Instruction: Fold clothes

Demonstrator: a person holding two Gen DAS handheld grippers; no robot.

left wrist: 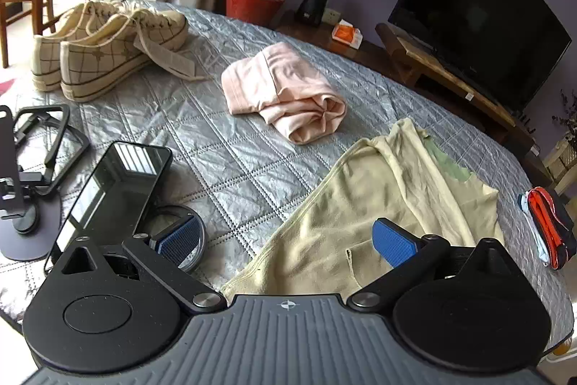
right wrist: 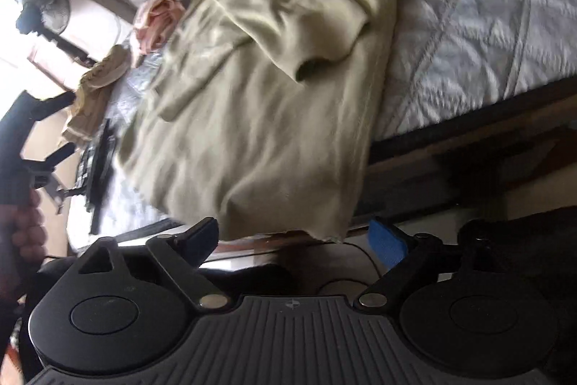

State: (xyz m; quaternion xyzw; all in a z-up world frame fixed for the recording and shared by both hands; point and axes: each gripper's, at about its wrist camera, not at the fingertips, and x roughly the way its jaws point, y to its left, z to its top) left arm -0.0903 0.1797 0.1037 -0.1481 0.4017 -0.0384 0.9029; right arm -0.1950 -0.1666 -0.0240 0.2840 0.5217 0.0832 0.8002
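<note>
both grippers (left wrist: 286,242) (right wrist: 294,239) wide apart, empty, above spread yellow shirt (left wrist: 378,197), quilted bed (left wrist: 223,168)

a bed (left wrist: 252,165) with a grey quilted cover carries everything. seen from the left claw (left wrist: 285,240), a pale yellow shirt (left wrist: 389,201) lies crumpled just ahead, under its right finger and reaching the near edge. further ahead sits a bunched pink garment (left wrist: 285,92). far ahead to the left stand two cream checked sneakers (left wrist: 104,49). close on the left lie a dark phone (left wrist: 115,193), a round glass dish (left wrist: 187,237) and a black folding stand (left wrist: 32,175). far right, near the edge, is an orange and black bundle (left wrist: 550,230).

from the right claw (right wrist: 292,237), the shirt's hem (right wrist: 288,226) hangs over the bed edge just ahead.
</note>
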